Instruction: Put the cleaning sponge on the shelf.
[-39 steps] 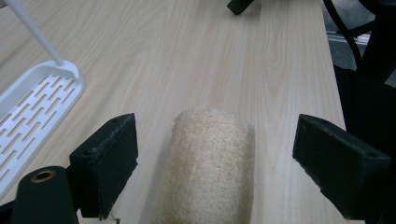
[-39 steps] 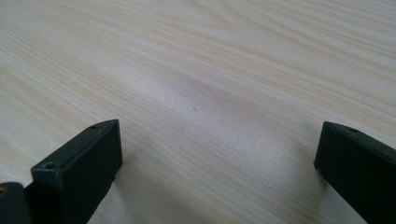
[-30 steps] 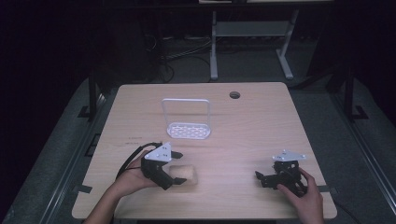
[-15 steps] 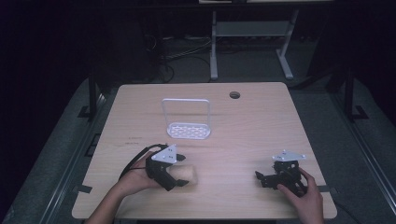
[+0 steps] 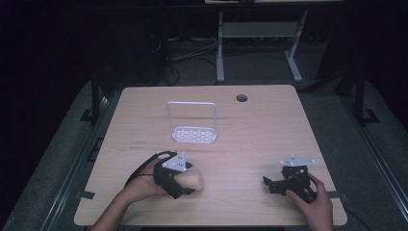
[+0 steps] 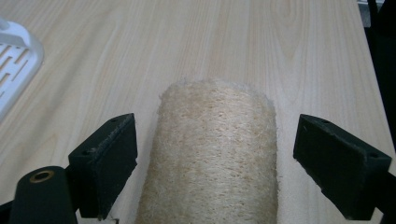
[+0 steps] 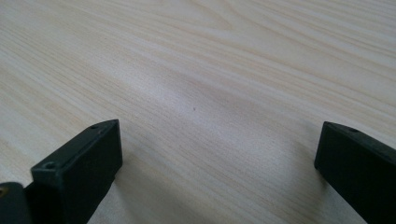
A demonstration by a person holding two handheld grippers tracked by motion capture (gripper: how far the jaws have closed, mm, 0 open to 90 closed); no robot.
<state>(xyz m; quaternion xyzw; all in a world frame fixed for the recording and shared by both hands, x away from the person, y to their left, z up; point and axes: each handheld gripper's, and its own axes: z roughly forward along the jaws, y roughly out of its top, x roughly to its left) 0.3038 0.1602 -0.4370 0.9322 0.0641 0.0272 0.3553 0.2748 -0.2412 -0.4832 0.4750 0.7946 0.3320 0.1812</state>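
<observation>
A tan loofah sponge lies on the wooden table near its front left, a fibrous cylinder also seen from above as the sponge. My left gripper is open around it, one jaw on each side with a gap to the fibres. The left gripper straddles the sponge's near end. A white rack with a slotted base and a tall wire handle stands behind, mid-table; its corner shows at left. My right gripper rests open at the front right, and the right gripper holds nothing.
A round cable hole sits near the table's far edge. Beyond the table are a dark floor, cables and a white metal frame. The person's hands enter from the bottom edge.
My left gripper has slid forward and right over the sponge, so its jaws now flank it. The right gripper has stayed put.
</observation>
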